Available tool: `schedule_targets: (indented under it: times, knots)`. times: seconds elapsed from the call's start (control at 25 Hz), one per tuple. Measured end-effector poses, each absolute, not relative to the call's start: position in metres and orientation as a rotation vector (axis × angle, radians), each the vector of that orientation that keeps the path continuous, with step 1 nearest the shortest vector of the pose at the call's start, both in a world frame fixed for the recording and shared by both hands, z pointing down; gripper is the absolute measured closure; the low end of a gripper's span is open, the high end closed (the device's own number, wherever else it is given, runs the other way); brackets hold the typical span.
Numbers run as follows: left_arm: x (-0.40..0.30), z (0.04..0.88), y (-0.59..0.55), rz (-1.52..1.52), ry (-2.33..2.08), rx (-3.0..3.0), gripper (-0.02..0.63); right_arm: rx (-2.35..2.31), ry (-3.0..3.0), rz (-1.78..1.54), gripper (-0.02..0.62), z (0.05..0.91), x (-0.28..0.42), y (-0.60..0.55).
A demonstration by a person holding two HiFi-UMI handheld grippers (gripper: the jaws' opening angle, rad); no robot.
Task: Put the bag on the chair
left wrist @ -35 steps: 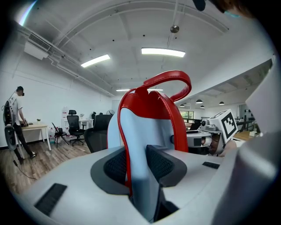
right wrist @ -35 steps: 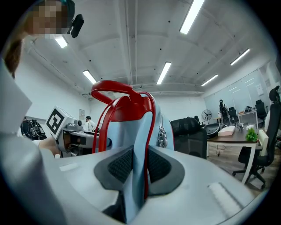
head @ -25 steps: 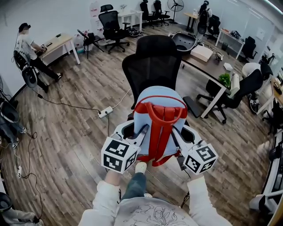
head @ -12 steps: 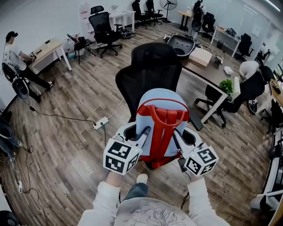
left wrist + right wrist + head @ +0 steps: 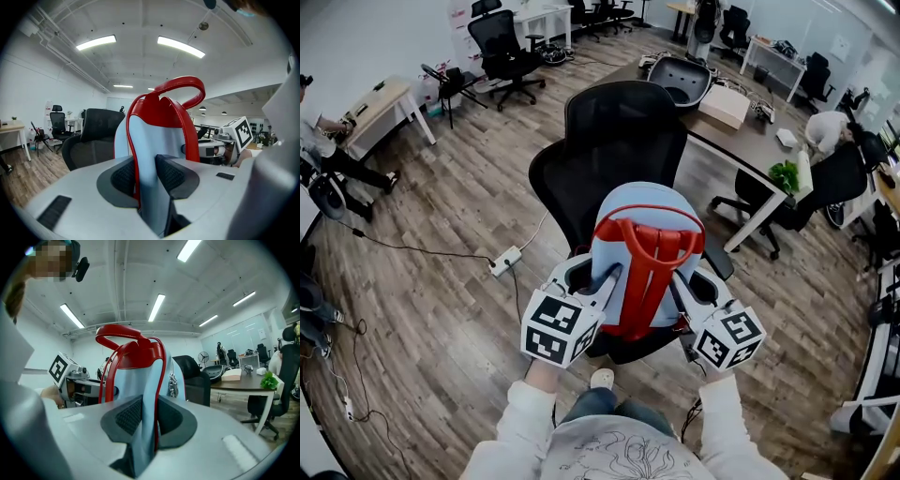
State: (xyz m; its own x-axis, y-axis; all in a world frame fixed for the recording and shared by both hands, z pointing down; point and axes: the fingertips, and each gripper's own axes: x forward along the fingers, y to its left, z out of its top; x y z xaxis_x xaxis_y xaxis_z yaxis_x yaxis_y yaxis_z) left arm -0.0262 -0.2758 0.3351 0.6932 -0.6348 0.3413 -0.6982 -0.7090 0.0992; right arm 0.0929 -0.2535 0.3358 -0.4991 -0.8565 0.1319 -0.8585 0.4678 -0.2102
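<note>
both grippers, left [image 5: 598, 287] and right [image 5: 680, 292], clamp the light-blue, red-strapped backpack [image 5: 645, 246] above the black mesh office chair [image 5: 623, 141]; setting it down remains.

Your pale-blue fabric backpack [image 5: 643, 246] has red straps and piping. The mesh office chair [image 5: 619, 141] is black. Your left gripper [image 5: 146, 176] and right gripper [image 5: 149, 417] are grey, their cubes patterned in black-and-white squares. The wood-plank floor [image 5: 441, 309] is brown.

Bag [image 5: 645, 255] in front of the chair [image 5: 623, 131]; desk [image 5: 748, 142] behind it.

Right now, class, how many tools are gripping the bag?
2. The left tool clamps the bag at its left edge, the right tool at its right; none seem hidden.
</note>
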Motion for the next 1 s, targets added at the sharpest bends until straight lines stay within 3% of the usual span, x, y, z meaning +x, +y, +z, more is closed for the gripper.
schedule_targets:
  times: [1.0]
  knots:
    - [0.008,0.469,-0.349,0.569,-0.968,2.477,0.479,1.464,-2.515,0.69,0.509,0.472,0.128,-0.329]
